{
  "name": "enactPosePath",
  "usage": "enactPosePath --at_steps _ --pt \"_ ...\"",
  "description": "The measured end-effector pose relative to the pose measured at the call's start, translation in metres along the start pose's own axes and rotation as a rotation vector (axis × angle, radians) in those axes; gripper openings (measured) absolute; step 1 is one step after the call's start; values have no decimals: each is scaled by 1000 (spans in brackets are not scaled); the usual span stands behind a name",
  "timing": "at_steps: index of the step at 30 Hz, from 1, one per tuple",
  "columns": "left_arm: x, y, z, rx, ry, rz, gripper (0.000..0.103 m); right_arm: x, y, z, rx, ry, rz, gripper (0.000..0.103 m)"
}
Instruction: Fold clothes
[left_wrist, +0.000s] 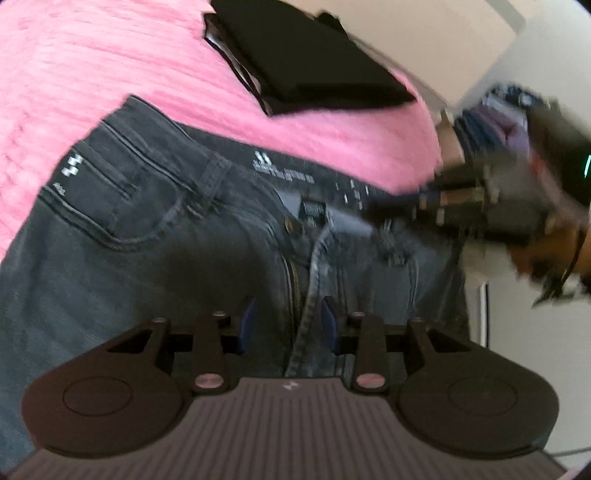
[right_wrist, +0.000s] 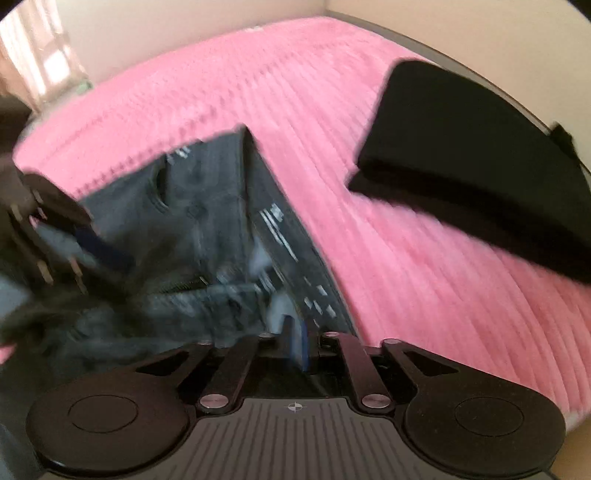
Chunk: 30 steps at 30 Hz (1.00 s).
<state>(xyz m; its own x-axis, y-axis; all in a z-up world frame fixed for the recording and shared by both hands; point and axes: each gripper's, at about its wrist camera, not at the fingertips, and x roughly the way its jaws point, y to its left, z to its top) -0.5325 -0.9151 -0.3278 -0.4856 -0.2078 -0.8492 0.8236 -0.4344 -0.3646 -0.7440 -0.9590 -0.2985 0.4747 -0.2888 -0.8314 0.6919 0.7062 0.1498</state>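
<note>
Dark grey jeans (left_wrist: 155, 236) lie on a pink ribbed blanket (left_wrist: 110, 55), front side up with the fly undone. My left gripper (left_wrist: 288, 321) is at the fly, its blue pads (left_wrist: 248, 321) held apart by a thick ridge of denim that they press on. My right gripper (right_wrist: 295, 343) is shut on the waistband edge of the jeans (right_wrist: 207, 229), pads nearly together. The left wrist view shows the right gripper (left_wrist: 391, 206) blurred at the waistband, held by a hand. In the right wrist view the left gripper (right_wrist: 88, 236) is a blur at the left.
A folded black garment (left_wrist: 306, 62) (right_wrist: 476, 158) rests on the blanket beyond the jeans, near the far edge of the bed. Pale walls surround the bed. To the right of the left wrist view there is a blurred heap of clothing (left_wrist: 491, 114).
</note>
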Motion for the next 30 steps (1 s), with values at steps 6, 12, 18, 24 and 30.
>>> enactPosePath --at_steps 6,12,18,24,30 --pt "11 -36 -12 246 -15 94 22 19 6 17 -100 26 164 93" --pt "-6 -49 -27 320 -107 135 7 51 8 13 -132 154 205 33" --pt "-24 -45 -32 240 -183 160 6 3 30 38 -196 -9 173 17" --pt "5 -18 -29 108 -82 203 11 55 20 40 -188 80 121 33" --pt "9 -18 -35 109 -96 212 13 70 5 41 -177 71 220 34"
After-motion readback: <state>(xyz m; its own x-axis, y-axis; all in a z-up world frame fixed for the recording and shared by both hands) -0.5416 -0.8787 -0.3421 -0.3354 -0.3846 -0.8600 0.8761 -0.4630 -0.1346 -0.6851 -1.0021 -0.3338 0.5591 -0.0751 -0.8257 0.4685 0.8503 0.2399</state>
